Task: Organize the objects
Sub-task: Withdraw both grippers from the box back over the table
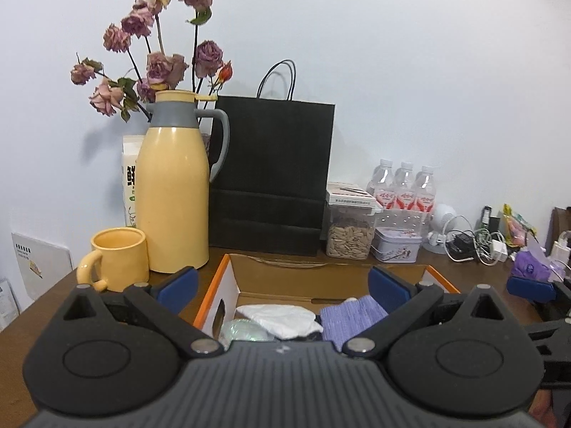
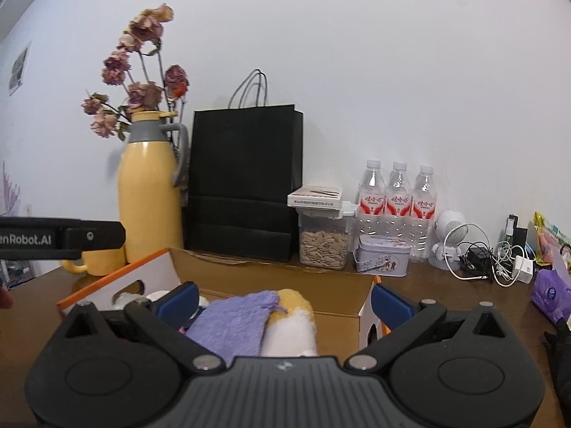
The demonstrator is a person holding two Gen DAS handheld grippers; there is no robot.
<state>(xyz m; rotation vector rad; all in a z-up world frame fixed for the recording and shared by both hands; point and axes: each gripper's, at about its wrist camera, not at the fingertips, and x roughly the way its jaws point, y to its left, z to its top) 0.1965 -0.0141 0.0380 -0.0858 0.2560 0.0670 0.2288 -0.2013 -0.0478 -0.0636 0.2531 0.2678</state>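
**Q:** Where's everything sitting right now?

**Me:** I've got both tools over the cardboard box (image 2: 285, 296). The left gripper (image 1: 282, 290) and right gripper (image 2: 285, 303) both have fingers spread wide, holding nothing. The purple cloth (image 2: 232, 324) lies inside, at 12 o'clock, beside a white bundle (image 1: 282, 319).

**Q:** Tips?

**Me:** I'd drop straight down and pinch only the top fold, so nothing else drags along. The box floor's hidden behind the gripper bodies, and I can't tell what the yellow-white fuzzy thing (image 2: 296, 321) is.
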